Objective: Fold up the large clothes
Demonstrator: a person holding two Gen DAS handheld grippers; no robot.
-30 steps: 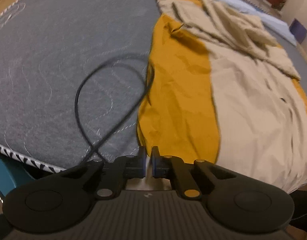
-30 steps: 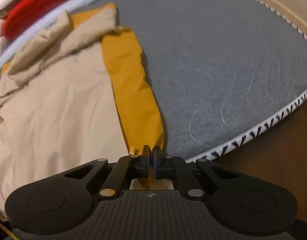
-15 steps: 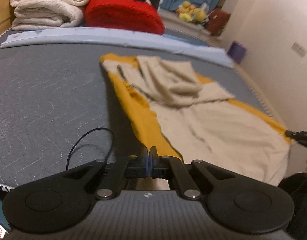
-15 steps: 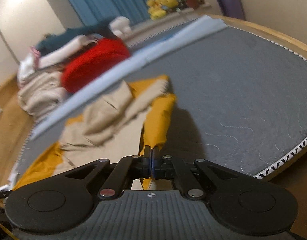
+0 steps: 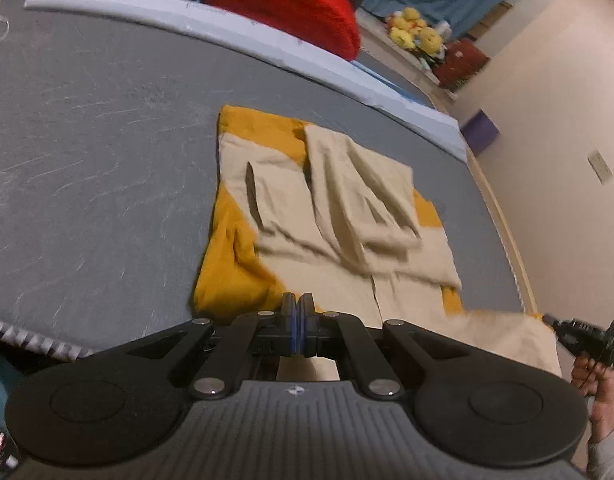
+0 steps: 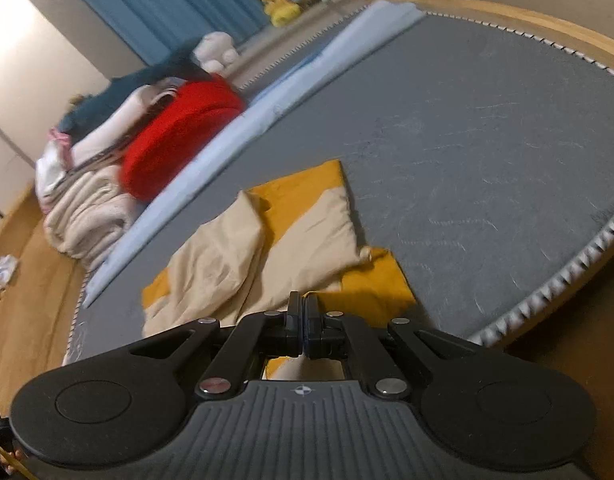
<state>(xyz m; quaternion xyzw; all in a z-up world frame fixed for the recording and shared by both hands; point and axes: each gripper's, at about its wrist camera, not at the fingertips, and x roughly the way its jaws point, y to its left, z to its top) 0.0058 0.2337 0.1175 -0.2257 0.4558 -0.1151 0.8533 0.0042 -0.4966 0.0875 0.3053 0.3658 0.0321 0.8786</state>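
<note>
— Where's the garment?

— I see the mustard-yellow and beige cloth garment lying on the grey quilted bed, its near hem lifted off the surface.

— And the jaws?

— My left gripper is clamped on one hem corner; the right gripper pinches the other — both fully closed on fabric.

no readable text, faint marks perhaps too blurred
</note>
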